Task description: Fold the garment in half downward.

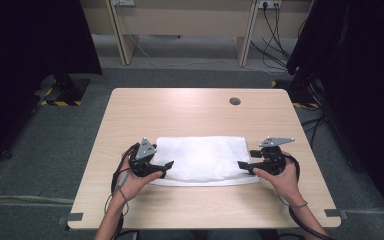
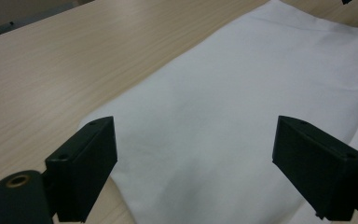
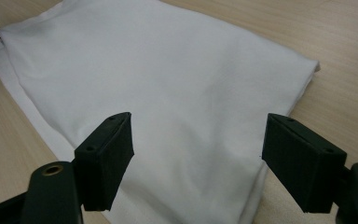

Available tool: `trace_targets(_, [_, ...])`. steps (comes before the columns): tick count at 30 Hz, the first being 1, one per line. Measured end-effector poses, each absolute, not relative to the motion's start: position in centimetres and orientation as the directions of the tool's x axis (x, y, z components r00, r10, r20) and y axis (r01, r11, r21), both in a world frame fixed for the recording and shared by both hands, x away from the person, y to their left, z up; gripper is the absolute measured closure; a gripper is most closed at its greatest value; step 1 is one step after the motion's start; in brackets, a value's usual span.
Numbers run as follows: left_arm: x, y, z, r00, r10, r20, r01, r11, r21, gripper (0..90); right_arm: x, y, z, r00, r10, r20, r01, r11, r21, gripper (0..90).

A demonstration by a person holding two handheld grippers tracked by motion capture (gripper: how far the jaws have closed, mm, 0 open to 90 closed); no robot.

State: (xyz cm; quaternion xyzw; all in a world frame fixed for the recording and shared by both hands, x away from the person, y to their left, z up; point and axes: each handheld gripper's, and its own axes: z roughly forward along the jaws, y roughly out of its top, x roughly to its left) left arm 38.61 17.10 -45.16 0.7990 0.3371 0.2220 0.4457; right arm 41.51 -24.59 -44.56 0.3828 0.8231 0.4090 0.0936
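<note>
A folded white cloth lies flat on the wooden table, nearer the front edge. My left gripper is at the cloth's left end, open, its jaws straddling the near left corner of the cloth without closing on it. My right gripper is at the cloth's right end, also open, jaws wide over the right edge of the cloth. Both grippers point inward toward each other, held by a person's hands.
A small round grommet hole sits near the table's far edge. Bare tabletop lies beyond the cloth and to both sides. Dark stands and cables are on the floor past the table.
</note>
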Motion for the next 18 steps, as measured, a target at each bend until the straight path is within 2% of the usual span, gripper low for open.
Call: trace_targets(18, [38.6,18.2,-44.6,0.662,0.747,0.058,0.337,-0.367,0.867,14.5,41.3,-23.4,-44.1,-0.709,0.690,0.145,0.534,0.391,0.750,24.2])
